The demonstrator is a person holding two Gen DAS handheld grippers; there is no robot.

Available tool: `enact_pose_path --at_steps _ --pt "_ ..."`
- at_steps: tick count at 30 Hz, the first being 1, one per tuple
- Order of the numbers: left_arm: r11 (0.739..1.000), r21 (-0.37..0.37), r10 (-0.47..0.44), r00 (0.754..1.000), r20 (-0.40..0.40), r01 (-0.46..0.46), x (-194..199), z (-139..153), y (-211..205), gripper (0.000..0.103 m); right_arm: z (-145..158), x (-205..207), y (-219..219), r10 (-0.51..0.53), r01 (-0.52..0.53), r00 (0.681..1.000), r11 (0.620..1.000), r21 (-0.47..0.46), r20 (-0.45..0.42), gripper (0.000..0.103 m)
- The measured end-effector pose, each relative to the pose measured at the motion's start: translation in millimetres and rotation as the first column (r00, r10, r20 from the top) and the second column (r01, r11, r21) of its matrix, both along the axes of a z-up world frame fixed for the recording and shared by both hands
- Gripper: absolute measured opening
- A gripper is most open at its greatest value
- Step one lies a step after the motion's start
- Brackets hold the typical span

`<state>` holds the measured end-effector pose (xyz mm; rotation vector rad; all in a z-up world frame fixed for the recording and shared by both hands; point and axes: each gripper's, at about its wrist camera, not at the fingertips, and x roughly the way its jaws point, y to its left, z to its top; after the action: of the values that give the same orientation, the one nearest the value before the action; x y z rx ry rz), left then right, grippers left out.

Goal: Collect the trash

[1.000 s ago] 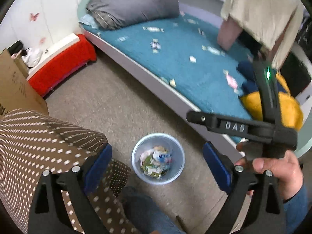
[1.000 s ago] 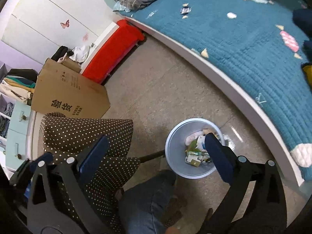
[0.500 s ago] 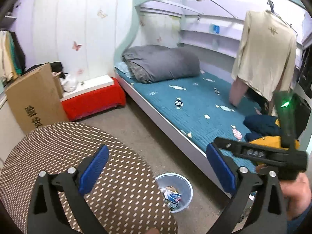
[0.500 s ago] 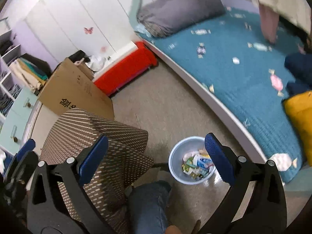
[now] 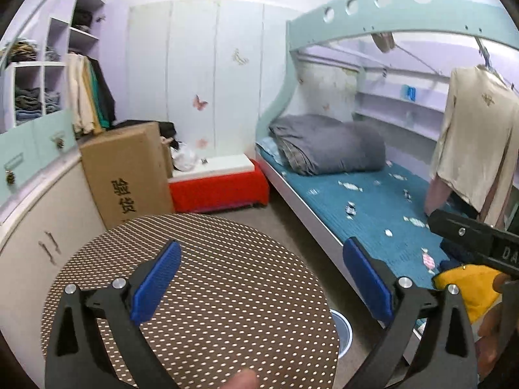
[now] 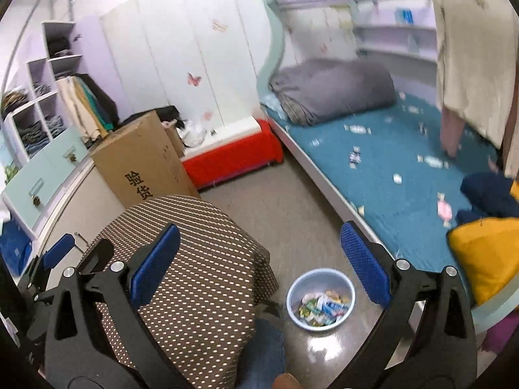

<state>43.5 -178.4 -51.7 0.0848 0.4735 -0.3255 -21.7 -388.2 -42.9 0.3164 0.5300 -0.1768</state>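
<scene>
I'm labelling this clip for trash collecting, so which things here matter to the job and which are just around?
Job:
- trash bin, wrappers inside
- left tool, open
- right tool, open

Just around:
- dotted table
- cardboard box
- grey quilt
- red bench

Brown tablecloth [image 5: 227, 291] with white dots; pale blue bin [image 6: 295, 291] of multicoloured wrappers [image 6: 322, 306]; teal bedspread [image 6: 389, 149] with candy print; grey duvet [image 5: 331, 142]; red bench [image 5: 220, 188]; yellow cushion [image 6: 483, 253]; blue gripper pads [image 6: 363, 262].
</scene>
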Motion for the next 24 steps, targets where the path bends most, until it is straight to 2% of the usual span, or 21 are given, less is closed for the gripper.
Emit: enact_pose_path --at_steps 5,9,12,24 --pt "0.996 -0.058 0.070 0.993 0.094 -0.065 -31 27 33 0.098 26 -20 29 0.025 -0.019 0.997 0.997 -0.072 0.070 0.097" --pt "0.991 -0.079 0.116 0.985 0.128 -0.106 -50 45 50 0.098 40 -31 50 0.030 -0.012 0.993 0.988 -0.153 0.117 0.097" --pt "0.987 -0.083 0.148 0.977 0.153 -0.136 -59 52 56 0.098 46 -40 60 0.047 -0.020 0.988 0.984 -0.175 0.150 0.097" --pt "0.976 -0.125 0.200 0.963 0.178 -0.180 -96 58 73 0.098 52 -66 75 0.061 -0.008 0.974 0.972 -0.237 0.219 0.097"
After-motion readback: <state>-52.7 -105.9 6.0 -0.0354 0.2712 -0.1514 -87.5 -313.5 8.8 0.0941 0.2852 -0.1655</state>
